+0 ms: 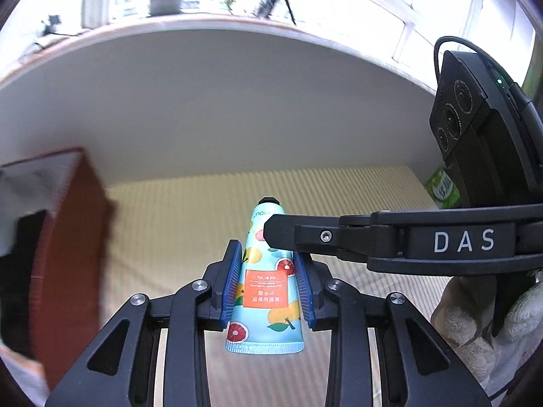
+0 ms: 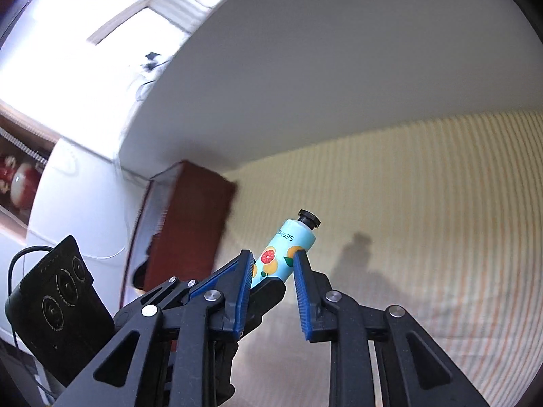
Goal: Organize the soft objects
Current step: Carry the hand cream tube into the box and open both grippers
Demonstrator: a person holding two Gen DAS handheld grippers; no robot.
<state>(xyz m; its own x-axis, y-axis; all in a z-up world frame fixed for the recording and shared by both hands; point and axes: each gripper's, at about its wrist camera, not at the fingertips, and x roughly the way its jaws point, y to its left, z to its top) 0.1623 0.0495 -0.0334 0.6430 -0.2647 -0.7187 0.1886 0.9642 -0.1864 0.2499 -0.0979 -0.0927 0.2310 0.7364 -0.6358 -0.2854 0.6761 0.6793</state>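
You see a glossy, smooth plastic tube [image 1: 268, 278] above ribbed, matt striped cloth [image 1: 339, 186]. Your glove [image 1: 475, 322] looks like coarse knit.

The striped yellow mat [image 1: 339, 190] lies bare ahead and to the right — open room across most of it. On the left a red-brown box [image 1: 73, 237] stands tall at the mat's edge, blocking that side. Beyond the mat the white tabletop [image 1: 237, 101] is clear — a green packet [image 1: 443, 188] sits far right.

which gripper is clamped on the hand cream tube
The left gripper: both blue pads press the hand cream tube's body. The right gripper only straddles the cap end; its contact is unclear.
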